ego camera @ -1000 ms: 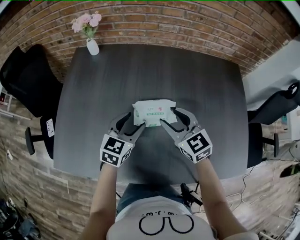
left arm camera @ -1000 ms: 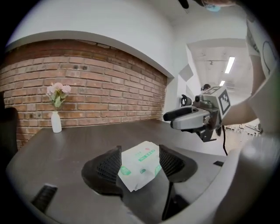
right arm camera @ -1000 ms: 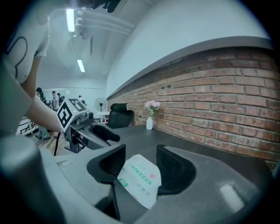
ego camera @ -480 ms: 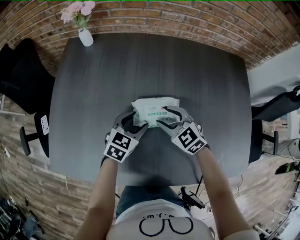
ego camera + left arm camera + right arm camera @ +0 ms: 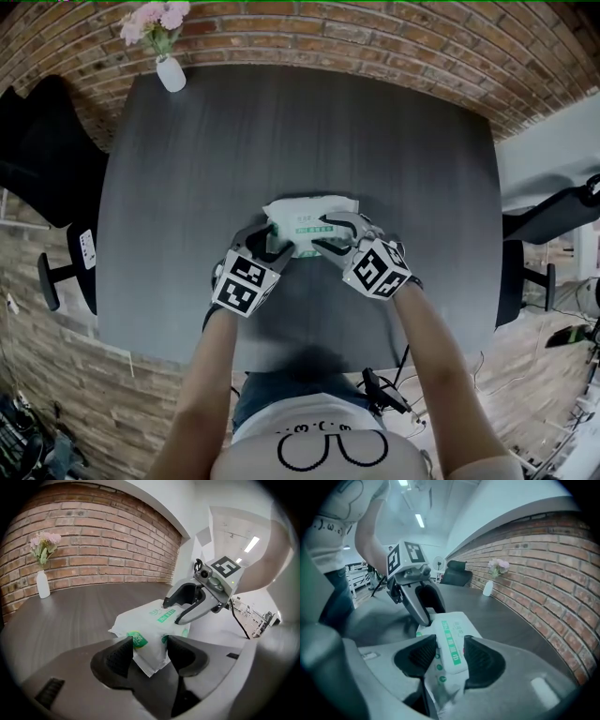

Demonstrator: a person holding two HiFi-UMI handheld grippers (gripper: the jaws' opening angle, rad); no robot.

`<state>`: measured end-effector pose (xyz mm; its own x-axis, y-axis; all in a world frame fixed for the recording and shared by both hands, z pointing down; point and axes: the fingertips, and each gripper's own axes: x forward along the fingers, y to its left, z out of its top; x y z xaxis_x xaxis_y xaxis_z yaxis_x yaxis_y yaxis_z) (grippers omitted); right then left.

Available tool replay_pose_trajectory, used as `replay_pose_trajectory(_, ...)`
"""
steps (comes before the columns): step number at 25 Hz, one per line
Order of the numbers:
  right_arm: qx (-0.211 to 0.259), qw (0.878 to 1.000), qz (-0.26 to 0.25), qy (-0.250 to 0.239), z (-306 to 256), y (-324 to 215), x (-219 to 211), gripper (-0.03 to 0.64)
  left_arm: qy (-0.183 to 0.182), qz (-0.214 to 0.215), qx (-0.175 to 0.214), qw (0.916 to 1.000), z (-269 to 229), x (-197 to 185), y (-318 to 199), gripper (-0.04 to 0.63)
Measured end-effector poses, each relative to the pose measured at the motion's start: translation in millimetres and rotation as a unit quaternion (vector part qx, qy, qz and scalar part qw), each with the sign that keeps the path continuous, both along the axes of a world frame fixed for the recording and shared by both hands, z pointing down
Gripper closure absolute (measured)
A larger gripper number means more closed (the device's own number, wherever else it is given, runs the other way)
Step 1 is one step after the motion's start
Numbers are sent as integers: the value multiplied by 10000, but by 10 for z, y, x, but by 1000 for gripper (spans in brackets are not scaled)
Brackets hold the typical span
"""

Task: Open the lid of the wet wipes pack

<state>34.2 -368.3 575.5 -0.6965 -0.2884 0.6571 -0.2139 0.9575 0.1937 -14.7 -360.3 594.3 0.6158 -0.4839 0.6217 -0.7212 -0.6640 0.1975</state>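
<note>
Jaws of the left gripper [image 5: 149, 646] have just been closing. They are still fairly wide, with both pads against the soft white end of the wet wipes pack [image 5: 309, 212], which sits pinched between them with a round green print against one pad. The right gripper [image 5: 450, 654] has likewise just been closing. Its jaws stand at much the same width, one on each side of the lid [image 5: 451, 644], a flat white flap with a green strip down its middle, and the pads look to rest on the lid's two long edges. Crumpled wrapper shows below and between them. From overhead, the two grippers meet at the edge of the pack nearest the person, the left at its left corner and the right further along that edge, each angled downward and inward. The marker cube [image 5: 244, 286] of the left gripper and that of the right gripper face up. The pack lies on the dark wood-grain table [image 5: 281, 131], near the middle and somewhat toward the person's side, with bare tabletop all round it. The person's bare forearms [image 5: 211, 375] reach in from the near edge. Well apart from the pack, at the far left corner, a white vase [image 5: 171, 73] holds pink flowers [image 5: 150, 19]. A brick wall [image 5: 93, 541] runs behind the table, and a black chair [image 5: 42, 150] stands off the left side.
</note>
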Motion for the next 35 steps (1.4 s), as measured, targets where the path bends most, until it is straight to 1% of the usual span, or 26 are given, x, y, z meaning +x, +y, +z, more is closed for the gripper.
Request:
replay_pose_trajectory(6, -303, 9995, -64, -63, -5, 8, -2, 466, 46, -9, -42, 10000, -5, 19, 1, 373)
replay_pose_trajectory(8, -529, 9985, -123, -110, -18, 10, -17, 476, 61, -12, -62, 10000, 6, 12, 7, 373)
replay_pose_trajectory(12, -1201, 9921, -92, -355, -61, -20, -23, 477, 80, -5, -80, 9999, 18, 9, 20, 374)
replay_pose_trajectory(15, -1444, 9887, -112, -379, -96, -45, -13, 477, 81, -2, -88, 9999, 16, 10, 24, 374)
replay_pose_trajectory(18, -1342, 9905, -229, -216, -123, -46, -20, 480, 86, 3, -94, 9999, 18, 10, 21, 374)
replay_pose_trajectory(21, -1186, 9924, -300, -157, -183, -57, -41, 501, 82, 13, -94, 9999, 17, 4, 14, 374)
replay_pose_trajectory(26, -858, 9956, -285, -257, -401, -116, -86, 547, 31, 30, -133, 9999, 2, 12, 36, 374)
replay_pose_trajectory(30, -497, 9978, -5, -439, -558, -346, -102, 575, -23, 44, -144, 9999, -4, 8, 33, 374)
replay_pose_trajectory(35, -201, 9971, 474, -553, -548, -668, -118, 580, -9, 65, -168, 9998, -1, 15, 41, 374)
